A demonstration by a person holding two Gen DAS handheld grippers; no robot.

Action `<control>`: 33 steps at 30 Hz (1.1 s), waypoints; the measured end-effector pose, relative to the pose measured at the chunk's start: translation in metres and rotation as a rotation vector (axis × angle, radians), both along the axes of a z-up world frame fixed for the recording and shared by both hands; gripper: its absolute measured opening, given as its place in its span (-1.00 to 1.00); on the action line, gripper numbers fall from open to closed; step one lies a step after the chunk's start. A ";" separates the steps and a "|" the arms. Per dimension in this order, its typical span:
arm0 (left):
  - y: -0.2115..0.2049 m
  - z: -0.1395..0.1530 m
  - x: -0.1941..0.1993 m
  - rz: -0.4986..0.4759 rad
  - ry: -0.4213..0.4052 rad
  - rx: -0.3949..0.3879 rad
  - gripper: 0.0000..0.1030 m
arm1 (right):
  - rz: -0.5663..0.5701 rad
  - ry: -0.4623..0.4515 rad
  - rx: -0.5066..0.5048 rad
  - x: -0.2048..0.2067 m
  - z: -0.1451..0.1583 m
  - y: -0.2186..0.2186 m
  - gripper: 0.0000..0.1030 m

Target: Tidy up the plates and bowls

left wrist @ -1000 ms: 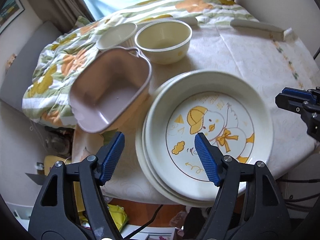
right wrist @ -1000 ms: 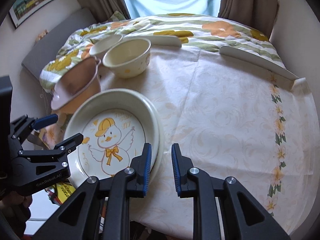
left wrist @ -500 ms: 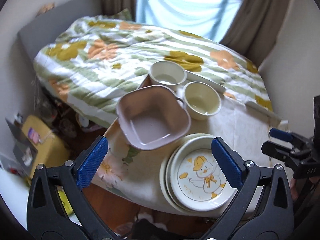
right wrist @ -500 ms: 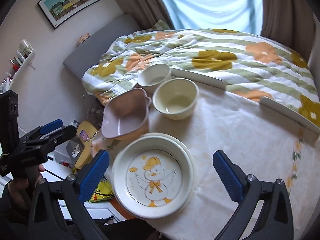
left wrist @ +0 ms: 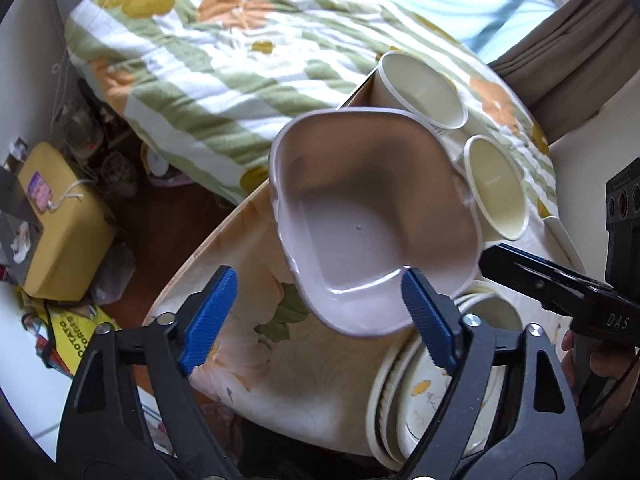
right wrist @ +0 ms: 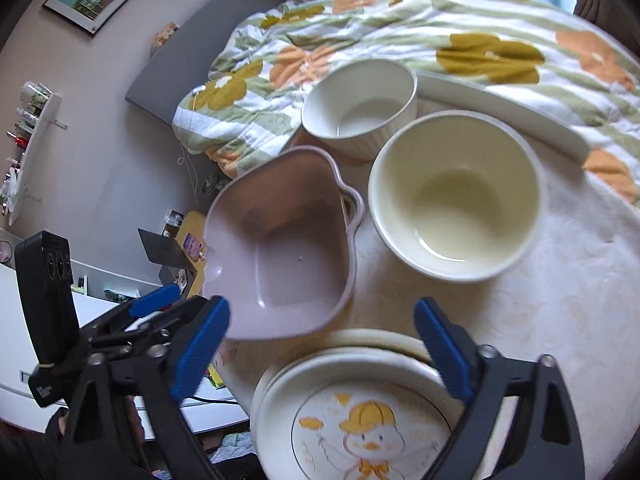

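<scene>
the left tongs and right tongs are gaping, released. the pink bowl is sitting tilted just ahead of both; looking light, stiff and slick, it is best pinched at its near rim.

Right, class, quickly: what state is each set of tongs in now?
Left tongs: open, holding nothing, at the near rim of the pink square plastic bowl.
Right tongs: open, holding nothing.
</scene>
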State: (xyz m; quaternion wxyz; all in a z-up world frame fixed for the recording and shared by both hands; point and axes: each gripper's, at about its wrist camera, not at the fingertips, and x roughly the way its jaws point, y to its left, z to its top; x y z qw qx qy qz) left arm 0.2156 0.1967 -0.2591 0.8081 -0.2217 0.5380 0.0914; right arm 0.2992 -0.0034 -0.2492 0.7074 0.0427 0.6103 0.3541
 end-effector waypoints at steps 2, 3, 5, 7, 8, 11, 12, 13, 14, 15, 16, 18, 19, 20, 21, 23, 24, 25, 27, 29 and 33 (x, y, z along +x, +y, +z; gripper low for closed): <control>0.005 -0.014 0.009 0.005 0.030 -0.003 0.39 | 0.015 0.007 -0.014 0.005 -0.010 0.010 0.32; 0.007 -0.018 0.012 0.005 0.037 -0.007 0.32 | 0.022 0.008 -0.018 0.007 -0.014 0.015 0.26; 0.011 -0.026 0.021 0.001 0.049 -0.015 0.24 | 0.027 0.011 -0.028 0.012 -0.020 0.022 0.16; 0.012 -0.032 0.028 -0.007 0.054 -0.014 0.00 | 0.027 0.012 -0.040 0.014 -0.026 0.027 -0.05; 0.012 -0.034 0.031 -0.012 0.058 -0.017 -0.20 | 0.025 0.012 -0.046 0.014 -0.027 0.028 -0.11; 0.015 -0.037 0.037 -0.023 0.055 -0.024 -0.53 | -0.003 -0.010 -0.080 0.014 -0.028 0.028 -0.42; 0.015 -0.037 0.039 -0.026 0.055 -0.018 -0.54 | -0.012 -0.014 -0.084 0.014 -0.029 0.027 -0.51; 0.015 -0.036 0.040 -0.030 0.054 -0.011 -0.54 | -0.017 -0.017 -0.089 0.014 -0.029 0.025 -0.57; 0.014 -0.036 0.041 -0.034 0.051 -0.007 -0.54 | -0.021 -0.020 -0.094 0.014 -0.029 0.025 -0.59; 0.014 -0.035 0.041 -0.038 0.048 -0.005 -0.54 | -0.024 -0.026 -0.097 0.013 -0.029 0.024 -0.63; 0.014 -0.034 0.041 -0.043 0.045 0.000 -0.54 | -0.024 -0.029 -0.101 0.012 -0.029 0.023 -0.66; 0.013 -0.033 0.041 -0.055 0.038 0.017 -0.54 | -0.022 -0.035 -0.106 0.011 -0.029 0.024 -0.66; 0.013 -0.032 0.042 -0.060 0.035 0.026 -0.54 | -0.022 -0.038 -0.106 0.010 -0.029 0.023 -0.66; 0.012 -0.031 0.042 -0.065 0.031 0.033 -0.54 | -0.024 -0.042 -0.103 0.008 -0.028 0.023 -0.66; 0.012 -0.029 0.041 -0.070 0.025 0.041 -0.54 | -0.028 -0.049 -0.099 0.006 -0.028 0.025 -0.66; 0.008 -0.023 0.040 -0.084 0.010 0.065 -0.54 | -0.029 -0.070 -0.092 0.002 -0.024 0.023 -0.66; 0.005 -0.020 0.039 -0.092 0.004 0.077 -0.54 | -0.030 -0.084 -0.088 0.000 -0.020 0.022 -0.66; 0.002 -0.015 0.037 -0.100 -0.003 0.091 -0.54 | -0.033 -0.096 -0.084 -0.003 -0.017 0.021 -0.66; -0.004 -0.004 0.035 -0.116 -0.018 0.117 -0.54 | -0.046 -0.108 -0.071 -0.008 -0.009 0.014 -0.66; -0.012 0.010 0.032 -0.131 -0.040 0.130 -0.54 | -0.062 -0.120 -0.059 -0.013 0.002 0.005 -0.66; -0.038 0.042 0.025 -0.170 -0.088 0.152 -0.54 | -0.105 -0.171 -0.031 -0.028 0.034 -0.027 -0.67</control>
